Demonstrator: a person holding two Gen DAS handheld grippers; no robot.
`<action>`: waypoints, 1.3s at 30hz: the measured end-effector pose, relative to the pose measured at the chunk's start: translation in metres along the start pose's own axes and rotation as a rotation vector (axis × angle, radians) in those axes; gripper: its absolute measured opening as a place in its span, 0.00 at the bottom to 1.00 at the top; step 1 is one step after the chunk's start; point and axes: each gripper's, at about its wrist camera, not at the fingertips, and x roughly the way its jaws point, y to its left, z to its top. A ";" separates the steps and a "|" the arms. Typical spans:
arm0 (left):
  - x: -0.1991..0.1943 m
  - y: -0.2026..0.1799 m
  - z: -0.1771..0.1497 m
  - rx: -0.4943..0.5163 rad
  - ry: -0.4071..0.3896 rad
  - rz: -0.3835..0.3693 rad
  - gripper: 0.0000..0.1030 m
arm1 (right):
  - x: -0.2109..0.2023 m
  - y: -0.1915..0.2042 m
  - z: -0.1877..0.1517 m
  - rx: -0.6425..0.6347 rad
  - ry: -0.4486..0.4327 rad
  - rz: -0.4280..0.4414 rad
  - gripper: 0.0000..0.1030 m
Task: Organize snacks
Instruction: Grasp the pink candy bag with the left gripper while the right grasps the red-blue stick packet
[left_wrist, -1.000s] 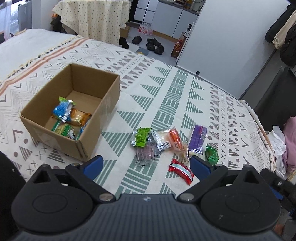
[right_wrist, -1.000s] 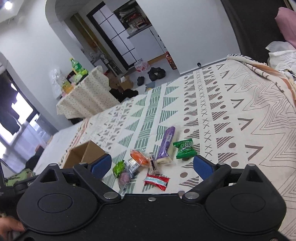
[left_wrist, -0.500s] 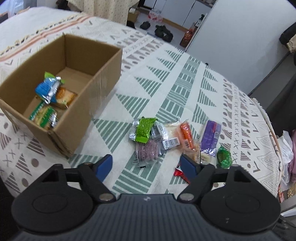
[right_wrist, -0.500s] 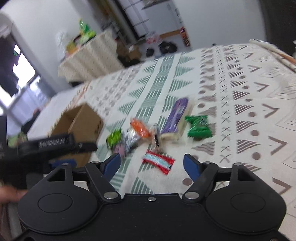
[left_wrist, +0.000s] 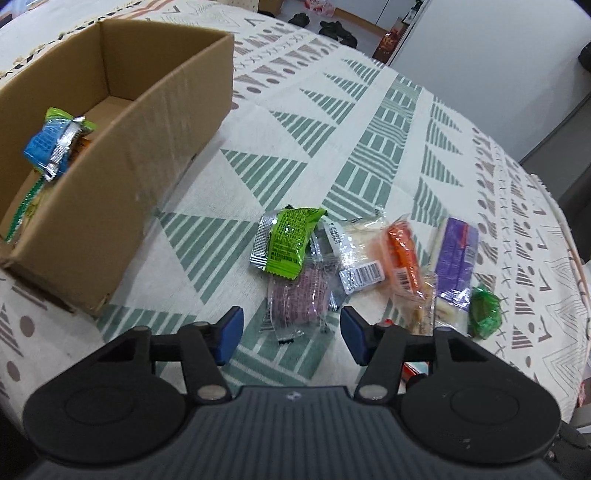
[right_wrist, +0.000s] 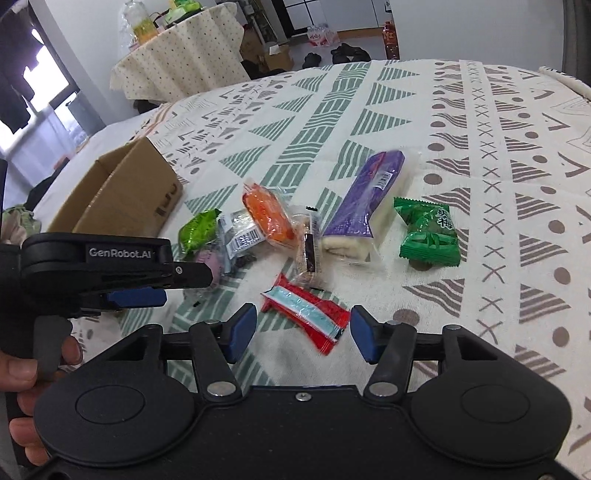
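Observation:
Several snack packets lie in a pile on the patterned cloth. My left gripper (left_wrist: 291, 338) is open, low over a clear packet of purple biscuits (left_wrist: 299, 299) with a lime-green packet (left_wrist: 290, 242) just beyond. My right gripper (right_wrist: 303, 334) is open, its fingers on either side of a red packet (right_wrist: 306, 314). Farther off lie an orange packet (right_wrist: 267, 214), a purple bar (right_wrist: 365, 199) and a dark green candy packet (right_wrist: 430, 232). The open cardboard box (left_wrist: 122, 147) holds a blue packet (left_wrist: 50, 147) and others. The left gripper also shows in the right wrist view (right_wrist: 140, 295).
The patterned cloth (right_wrist: 498, 166) covers a bed-like surface that drops off at the right. A table with a dotted cloth (right_wrist: 184, 70) stands beyond, with shoes and bottles on the floor. A hand (right_wrist: 22, 373) holds the left gripper's handle.
Both grippers have moved forward and down toward the snack pile. The left now hovers over the purple biscuit packet; the right now brackets the red packet.

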 end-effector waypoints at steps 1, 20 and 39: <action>0.004 -0.001 0.001 -0.001 0.005 0.009 0.55 | 0.003 0.000 0.000 -0.001 0.005 0.002 0.54; 0.012 -0.007 -0.001 0.027 -0.003 0.029 0.34 | 0.031 0.007 0.007 -0.106 0.014 0.020 0.46; -0.035 0.010 -0.012 0.026 -0.041 0.014 0.33 | 0.001 0.018 0.009 -0.087 -0.011 0.052 0.26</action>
